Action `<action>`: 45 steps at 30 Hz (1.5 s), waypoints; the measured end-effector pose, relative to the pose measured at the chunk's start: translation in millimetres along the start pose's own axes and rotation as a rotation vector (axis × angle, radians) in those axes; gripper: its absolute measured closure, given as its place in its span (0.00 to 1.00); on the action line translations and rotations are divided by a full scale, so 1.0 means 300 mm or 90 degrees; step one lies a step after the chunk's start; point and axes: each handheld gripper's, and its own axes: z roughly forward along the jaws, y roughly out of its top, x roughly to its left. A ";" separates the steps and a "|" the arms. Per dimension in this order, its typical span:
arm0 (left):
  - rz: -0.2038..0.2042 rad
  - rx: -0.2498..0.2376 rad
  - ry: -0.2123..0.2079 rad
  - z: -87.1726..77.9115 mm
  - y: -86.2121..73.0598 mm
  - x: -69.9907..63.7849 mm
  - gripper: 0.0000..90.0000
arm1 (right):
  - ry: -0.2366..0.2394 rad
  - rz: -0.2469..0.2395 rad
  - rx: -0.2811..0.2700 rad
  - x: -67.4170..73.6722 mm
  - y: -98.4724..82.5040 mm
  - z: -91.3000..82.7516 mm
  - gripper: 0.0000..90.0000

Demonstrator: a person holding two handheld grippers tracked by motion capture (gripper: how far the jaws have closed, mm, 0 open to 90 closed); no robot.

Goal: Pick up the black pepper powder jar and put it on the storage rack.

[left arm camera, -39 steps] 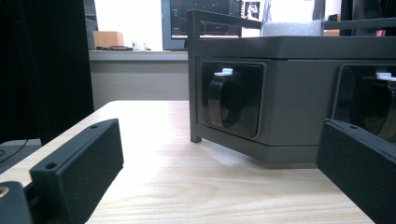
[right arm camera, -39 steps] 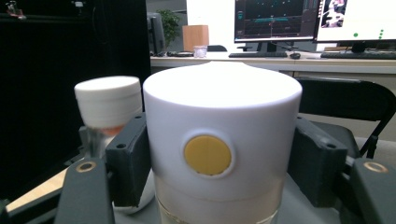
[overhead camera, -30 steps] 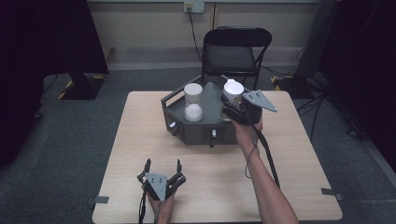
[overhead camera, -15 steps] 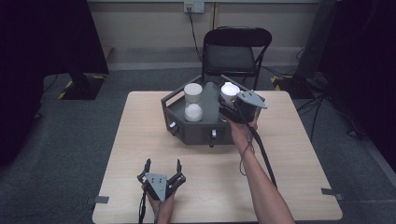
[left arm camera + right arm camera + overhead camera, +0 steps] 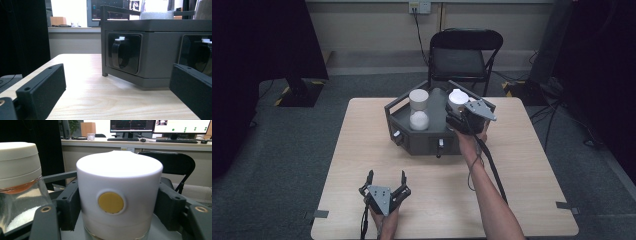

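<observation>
right hand-held gripper (image 5: 117,220) is clamped on the white cap of a jar (image 5: 119,195), which sits upper middle of the high view, in the far right corner of the dark grey rack (image 5: 424,142). so it's grabbed, but looks not lifted out yet. second jar (image 5: 418,101) waits in the rack beside it. left hand-held gripper (image 5: 384,186) rests spread wide with nothing in it, low on the table (image 5: 522,165).

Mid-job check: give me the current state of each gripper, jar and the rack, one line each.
Right hand-held gripper: shut on the white-capped jar.
White-capped jar: upright, cap on, at the rack.
Left hand-held gripper: open, holding nothing, low over the table.
Second jar: upright in the rack, lid on, white grains inside.
Rack: standing on the table.
</observation>
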 end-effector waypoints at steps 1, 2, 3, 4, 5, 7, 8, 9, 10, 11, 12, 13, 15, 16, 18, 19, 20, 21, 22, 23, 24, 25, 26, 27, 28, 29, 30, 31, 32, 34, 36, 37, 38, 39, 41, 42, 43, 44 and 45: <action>0.000 0.000 0.000 0.000 0.000 0.000 0.00 | -0.001 -0.004 0.002 0.002 0.001 0.001 0.33; 0.000 0.000 0.000 0.000 0.000 0.000 0.00 | -0.001 -0.004 0.002 0.002 0.001 0.001 0.33; 0.000 0.000 0.000 0.000 0.000 0.000 0.00 | -0.001 -0.004 0.002 0.002 0.000 0.001 0.33; 0.000 0.000 0.000 0.000 0.000 0.000 0.00 | -0.002 -0.005 0.001 0.003 0.000 0.000 0.33; 0.000 0.000 0.000 0.000 0.000 0.000 0.01 | -0.002 -0.004 0.001 0.003 0.000 0.000 0.33; 0.000 0.000 0.000 0.000 0.000 0.000 0.01 | -0.002 -0.004 0.002 0.002 0.001 0.000 0.33; 0.000 0.000 0.000 0.000 0.000 0.000 0.00 | -0.001 -0.003 0.002 0.001 0.001 0.001 0.33; 0.000 0.000 0.000 0.000 0.000 0.000 0.00 | -0.001 -0.003 0.002 0.002 0.001 0.001 0.33; 0.000 0.000 0.000 0.000 0.000 0.000 0.00 | -0.001 -0.004 0.002 0.002 0.001 0.001 0.33; 0.000 0.000 0.000 0.000 0.000 0.000 0.00 | -0.001 -0.003 0.002 0.001 0.001 0.001 0.33; 0.000 0.000 0.000 0.000 0.000 0.000 0.00 | -0.001 -0.003 0.002 0.002 0.001 0.001 0.33; 0.000 0.000 0.000 0.000 0.000 0.000 0.00 | -0.002 -0.003 0.002 0.003 0.001 0.001 0.33; 0.000 0.000 0.000 0.000 0.000 0.000 0.00 | -0.002 -0.002 0.002 0.003 0.001 0.001 0.33; 0.000 0.000 0.000 0.000 0.000 0.000 0.00 | -0.002 0.000 0.002 0.003 0.002 0.001 0.33; 0.000 0.000 0.000 0.000 0.000 0.000 0.00 | -0.004 -0.004 0.002 0.007 0.002 0.001 0.33; 0.000 0.000 0.000 0.000 0.000 0.000 0.01 | -0.004 -0.002 0.002 0.006 0.001 0.001 0.33; 0.000 0.000 0.000 0.000 0.000 0.000 0.00 | -0.003 -0.002 0.003 0.004 0.002 0.001 0.32; 0.000 0.000 0.000 0.000 0.000 0.000 0.00 | 0.001 0.001 0.006 -0.001 0.004 0.003 0.30; 0.000 0.000 0.000 0.000 0.000 0.000 0.00 | 0.002 0.005 0.008 -0.007 0.002 0.005 0.23; 0.000 0.000 0.000 0.000 0.000 0.000 0.01 | -0.001 0.013 0.004 -0.009 -0.004 0.007 0.18; 0.000 0.000 0.000 0.000 0.000 0.000 0.00 | 0.001 0.027 -0.010 -0.016 -0.017 0.007 0.12; 0.000 0.000 0.000 0.000 0.000 0.000 0.00 | 0.008 0.040 -0.024 -0.027 -0.031 0.008 0.07; 0.000 0.000 0.000 0.000 0.000 0.000 0.00 | 0.011 0.049 -0.031 -0.033 -0.038 0.011 0.01; 0.000 0.000 0.000 0.000 0.000 0.000 0.00 | 0.011 0.052 -0.031 -0.034 -0.039 0.013 0.00; 0.000 0.000 0.000 0.000 0.000 0.000 0.00 | 0.012 0.051 -0.031 -0.035 -0.039 0.014 0.00; 0.000 0.000 0.000 0.000 0.000 0.000 0.00 | 0.012 0.048 -0.032 -0.035 -0.040 0.015 0.00; 0.000 0.000 0.000 0.000 0.000 0.000 0.00 | 0.013 0.047 -0.031 -0.036 -0.039 0.015 0.00; 0.000 0.000 0.000 0.000 0.000 0.000 0.00 | 0.014 0.047 -0.032 -0.037 -0.039 0.014 0.00; 0.000 0.000 0.000 0.000 0.000 0.000 0.00 | 0.013 0.047 -0.035 -0.036 -0.040 0.013 0.00; 0.000 0.000 0.000 0.000 0.000 0.000 0.00 | 0.015 0.046 -0.037 -0.038 -0.039 0.010 0.00; 0.000 0.000 0.000 0.000 0.000 0.000 0.00 | 0.015 0.046 -0.042 -0.037 -0.039 0.007 0.00; 0.000 0.000 0.000 0.000 0.000 0.000 0.00 | 0.014 0.047 -0.043 -0.038 -0.038 0.006 0.00; 0.000 0.000 0.000 0.000 0.000 0.000 0.00 | 0.013 0.046 -0.042 -0.038 -0.037 0.004 0.00; 0.000 0.000 0.000 0.000 0.000 0.000 0.01 | 0.014 0.044 -0.042 -0.039 -0.036 0.003 0.00; 0.000 0.000 0.000 0.000 0.000 0.000 0.00 | 0.013 0.042 -0.042 -0.038 -0.035 0.000 0.00; 0.000 0.000 0.000 0.000 0.000 0.000 0.01 | 0.013 0.043 -0.042 -0.039 -0.035 -0.002 0.00; 0.000 0.000 0.000 0.000 0.000 0.000 0.01 | 0.012 0.041 -0.043 -0.038 -0.035 -0.005 0.00; 0.000 0.000 0.000 0.000 0.000 0.000 0.01 | 0.011 0.039 -0.045 -0.037 -0.034 -0.008 0.00; 0.000 0.000 0.000 0.000 0.000 0.000 0.01 | 0.010 0.039 -0.046 -0.037 -0.033 -0.010 0.00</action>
